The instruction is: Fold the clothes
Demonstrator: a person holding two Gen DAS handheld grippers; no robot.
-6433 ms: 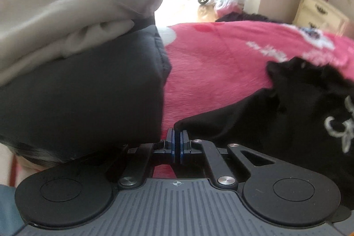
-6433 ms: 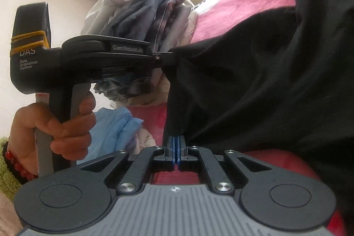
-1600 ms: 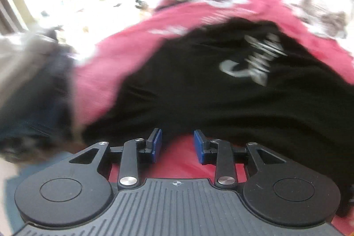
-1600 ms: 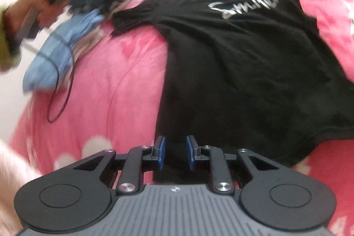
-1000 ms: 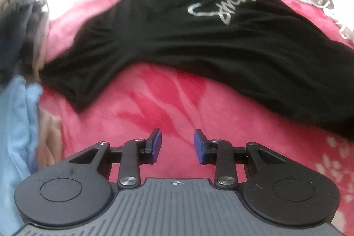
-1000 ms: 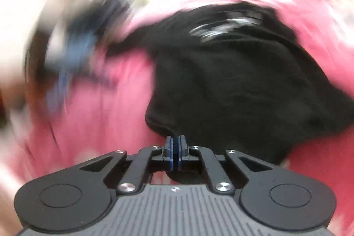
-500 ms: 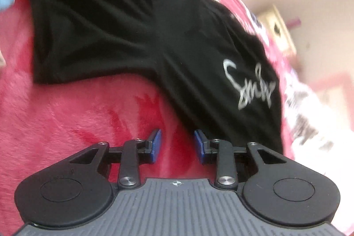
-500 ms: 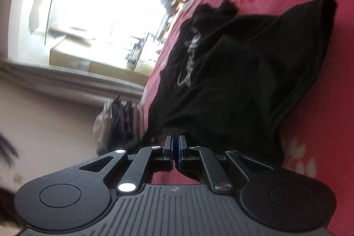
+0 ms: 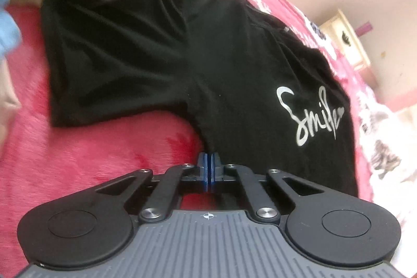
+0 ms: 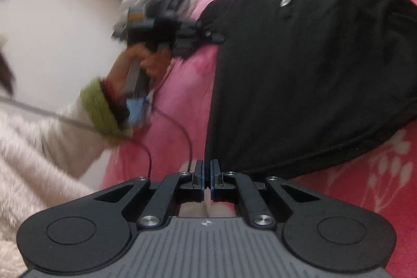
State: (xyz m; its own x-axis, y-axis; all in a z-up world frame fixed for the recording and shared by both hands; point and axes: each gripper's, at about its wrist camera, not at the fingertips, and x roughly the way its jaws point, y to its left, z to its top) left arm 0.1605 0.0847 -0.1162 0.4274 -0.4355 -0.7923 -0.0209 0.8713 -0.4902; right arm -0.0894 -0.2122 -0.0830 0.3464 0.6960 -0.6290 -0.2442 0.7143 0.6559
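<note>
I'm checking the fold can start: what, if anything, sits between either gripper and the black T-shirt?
Nothing visible. The left gripper is shut on the black T-shirt below its sleeve; the right gripper is shut on its side edge.

Our left gripper [image 9: 208, 160] has blue pads, black linkage arms with silver screws, two round black discs and a ribbed grey body bearing a small crosshair mark. Our right gripper [image 10: 207, 168] looks alike. We wear a fluffy white sleeve [image 10: 31, 147] with a green cuff [image 10: 100, 108], and red beads at the wrist.
</note>
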